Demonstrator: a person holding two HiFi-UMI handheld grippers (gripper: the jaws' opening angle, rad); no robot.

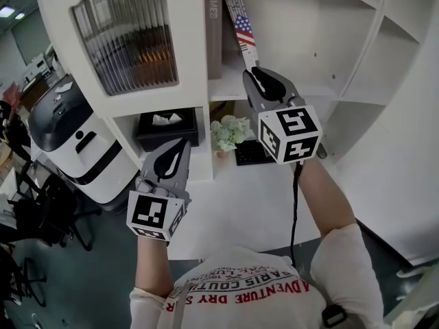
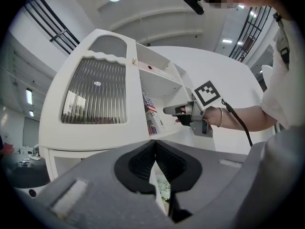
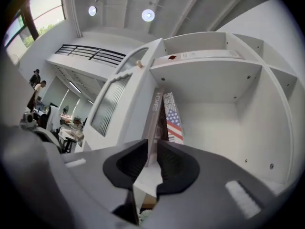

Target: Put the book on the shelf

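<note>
A book with a stars-and-stripes cover [image 1: 241,27] leans to the left in the open shelf compartment, against a grey book [image 1: 214,26] that stands upright beside it. My right gripper [image 1: 259,79] hovers just below and in front of the flag book's lower end, without touching it. Its jaws are slightly apart with nothing between them. In the right gripper view both books [image 3: 172,118] show beyond the narrow gap of the right gripper [image 3: 153,149]. My left gripper [image 1: 173,157] hangs lower at the left, shut and empty, in front of the lower shelf.
The white shelf unit [image 1: 274,91] has a ribbed glass door [image 1: 127,36] at the left. Below sit a black tissue box [image 1: 167,123], a bunch of pale flowers [image 1: 230,132] and a dark flat object [image 1: 252,153]. A white table [image 1: 233,204] lies in front.
</note>
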